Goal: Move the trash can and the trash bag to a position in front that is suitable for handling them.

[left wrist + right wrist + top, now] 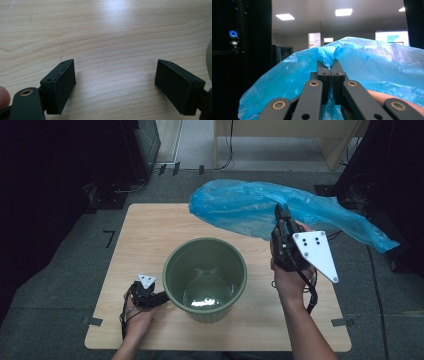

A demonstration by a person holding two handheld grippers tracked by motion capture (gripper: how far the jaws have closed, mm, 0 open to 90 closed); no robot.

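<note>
1. I count one blue plastic bag (250, 210), one green bin (205, 279), one wooden table (145, 227) and two grippers.
2. My right gripper (281, 212) is raised above the table's far right part. In the right gripper view its jaws are pressed together on a pinched fold of the bag (372, 65), with the film bunched at the tips.
3. The bag hangs in the air from that pinch. It spreads to the left over the table's far edge and to the right past the table's right edge. It sits higher than the bin and does not touch it.
4. The bin stands upright near the middle of the table, its mouth open to the camera and its inside bare.
5. My left gripper (159, 298) rests low at the near left, just beside the bin's wall.
6. In the left gripper view its jaws stand wide apart over bare wood (107, 37), nothing between them. The bin's edge (209, 60) shows at the right border.
</note>
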